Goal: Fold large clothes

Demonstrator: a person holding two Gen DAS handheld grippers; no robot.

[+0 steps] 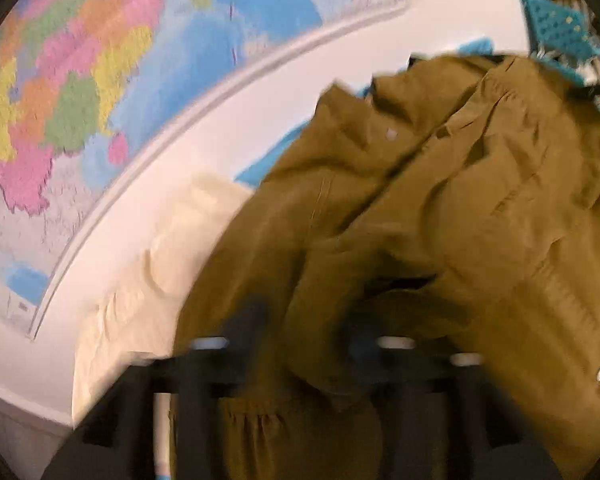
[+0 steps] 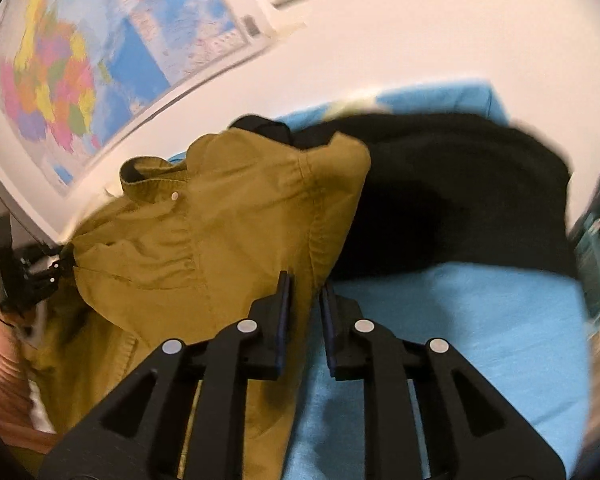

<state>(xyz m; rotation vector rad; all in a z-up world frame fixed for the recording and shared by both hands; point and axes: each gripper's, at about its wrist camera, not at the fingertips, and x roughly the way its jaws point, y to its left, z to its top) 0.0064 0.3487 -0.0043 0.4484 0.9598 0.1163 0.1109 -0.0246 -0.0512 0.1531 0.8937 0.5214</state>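
The shirt point(image 2: 220, 240) is mustard brown w/ small white buttons. It lies bunched up on a blue cloth point(image 2: 460, 340).

Right wrist view: the right hand-held gripper point(image 2: 306, 296) sits over the shirt's right edge. Its jaws are a bit apart, a narrow gap. A strip of shirt edge runs up btwn them. The pads don't seem to press on it, so it's not a grip. The rest of the shirt spreads out to the left of the jaws. The blue cloth is under & to the right of them. A black garment point(image 2: 460, 192) lies behind the shirt, touching its top right corner. The shirt's collar point(image 2: 152, 184) is at the far left top, w/ one button on it.

At the far left edge of that view is the left hand-held gripper point(image 2: 36, 268), right at the shirt's left side. It's too small there to tell how wide it is.

Left wrist view: very blurry. The left hand-held gripper's fingers point(image 1: 252, 320) look well apart, wide. The shirt fills the space in front & hangs over the right finger. Can't tell if cloth is pinched.

A cream cloth point(image 1: 172, 248) lies left of the shirt. A big bright map point(image 1: 80, 100) is on the white wall point(image 2: 380, 40) behind. A blue basket point(image 1: 556, 28) peeks in top right.
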